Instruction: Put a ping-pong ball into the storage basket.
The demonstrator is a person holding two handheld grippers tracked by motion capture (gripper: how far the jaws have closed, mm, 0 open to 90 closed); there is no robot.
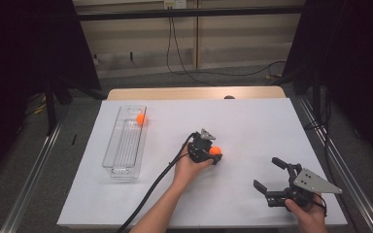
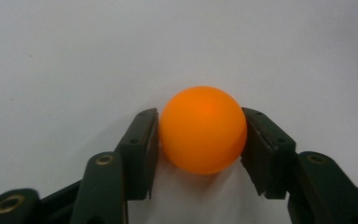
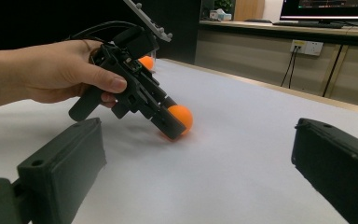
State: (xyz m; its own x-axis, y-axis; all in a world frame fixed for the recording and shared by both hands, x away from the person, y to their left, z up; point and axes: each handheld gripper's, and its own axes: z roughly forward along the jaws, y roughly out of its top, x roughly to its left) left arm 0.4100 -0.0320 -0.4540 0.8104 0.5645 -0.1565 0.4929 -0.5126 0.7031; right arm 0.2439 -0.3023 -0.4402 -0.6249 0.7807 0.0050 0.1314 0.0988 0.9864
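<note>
An orange ball (image 2: 203, 130) rests on the white table sheet (image 1: 252, 121) near the middle. My left gripper (image 2: 199, 119) is shut on it, one black pad pressed against each side. From above, that gripper (image 1: 214, 156) points right with the ball (image 1: 215, 151) at its tip. The right gripper view looks across at the same ball (image 3: 182, 116), held low on the sheet. My right gripper (image 1: 267, 173) stands open near the front right of the table, jaws wide apart with nothing between them (image 3: 198, 135). A second orange ball (image 1: 140, 119) lies at the far end of a clear plastic bin (image 1: 121, 155).
The clear bin lies lengthwise on the left part of the sheet. A black cable (image 1: 150, 191) trails from my left gripper toward the table's front edge. Wooden table edge (image 1: 194, 92) shows at the back, with dark stands and floor cables beyond.
</note>
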